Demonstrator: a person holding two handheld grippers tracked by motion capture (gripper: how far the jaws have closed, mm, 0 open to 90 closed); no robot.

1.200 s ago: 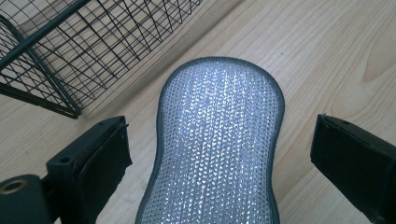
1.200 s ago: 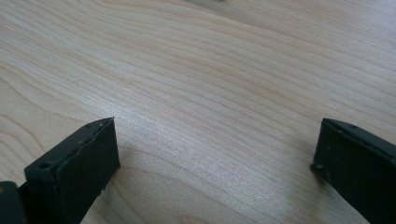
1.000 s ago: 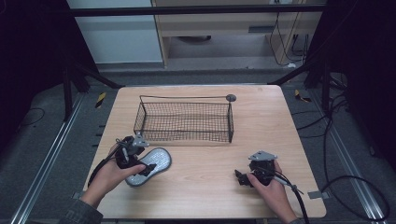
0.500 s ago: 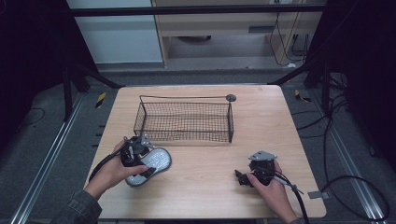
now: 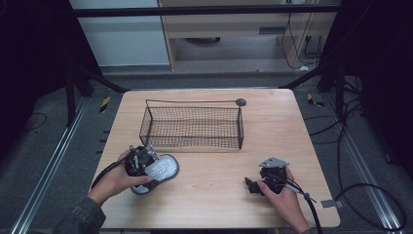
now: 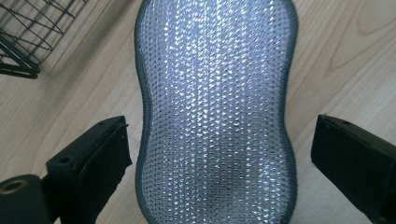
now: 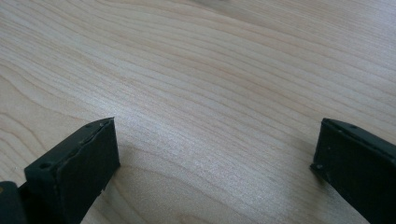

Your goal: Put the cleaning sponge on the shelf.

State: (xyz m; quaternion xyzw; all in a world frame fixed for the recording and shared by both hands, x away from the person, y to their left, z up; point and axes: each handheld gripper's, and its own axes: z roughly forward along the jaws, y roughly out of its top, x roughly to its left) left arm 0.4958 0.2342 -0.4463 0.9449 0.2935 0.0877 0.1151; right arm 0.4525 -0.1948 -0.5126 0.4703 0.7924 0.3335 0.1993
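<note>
The left tongs [image 5: 146, 168] have come fwd over the last sec: a moment back they sat at the near-left end of the scrub pad [image 5: 158, 169], w/ most of the pad showing ahead of them, and now they're right over that end, w/ the left hand [image 5: 117, 178] closer in. In the left gripper view the tongs [image 6: 219, 154] stand wide apart, one jaw each side of the scrub pad [image 6: 215, 107] at its narrow waist, neither touching it yet as far as I can tell, so they're open & straddling, not gripping. The pad itself hasn't shifted: it lies flat on the tabletop [image 5: 214, 195], near the front-left, just ahead of the wire basket [image 5: 192, 127], which stands apart from it & looks empty. My read: approach is done, next is squeezing shut on the pad's edges & lifting, prob. toward the basket; the pad is thin and soft, so the jaws may need to go low to catch it. The right tongs [image 5: 253, 185] rest low on the tabletop at front-right, unchanged, w/ the right hand [image 5: 282, 195] behind; their own view shows the tongs [image 7: 215, 158] spread open over bare wood. Text: no brand, label or writing readable on pad, basket or grippers.
</note>
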